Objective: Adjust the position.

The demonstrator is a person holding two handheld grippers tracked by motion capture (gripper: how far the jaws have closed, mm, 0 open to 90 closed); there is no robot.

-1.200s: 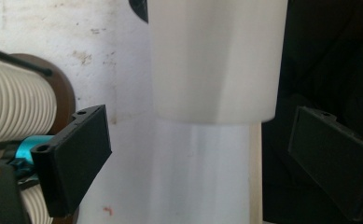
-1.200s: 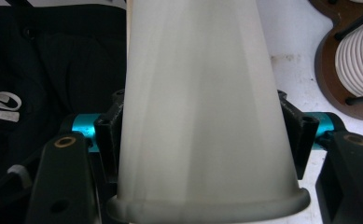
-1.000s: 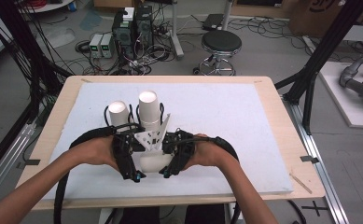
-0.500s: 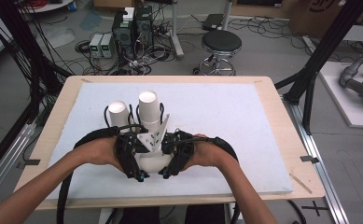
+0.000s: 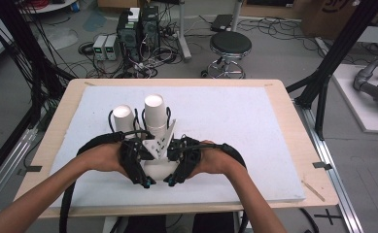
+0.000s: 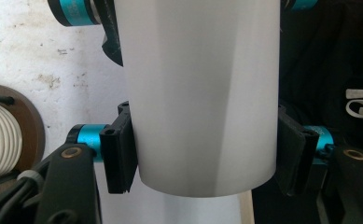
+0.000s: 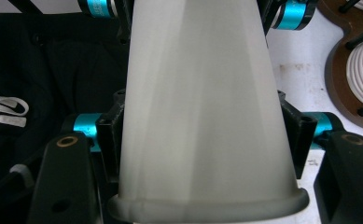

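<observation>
Hidden parts: in the high view, the held white paper cup (image 5: 157,170) lies between the two hands, mostly covered by the tongs' bodies and a grey three-cornered plate (image 5: 161,142); only its pale lower bulge shows.
Cut off: in the left gripper view the cup (image 6: 202,93) runs out of the top edge; in the right gripper view its rolled rim (image 7: 207,205) sits at the bottom edge and its far end is cropped.
Hard to make out: whether this is one cup or several nested cannot be told.
Left tongs (image 6: 202,154): jaws have just been closing; both black pads now press on the cup's wall near its flat end.
Right tongs (image 7: 202,140): jaws clamped on the same cup, pads against its sides just above the rim.
Cup position: held level above the near middle of the white desk (image 5: 254,126), between both hands.
Neighbouring items: two upright stacks of white cups, a shorter one (image 5: 123,118) and a taller one (image 5: 155,114), in black wire holders just beyond the tongs.
</observation>
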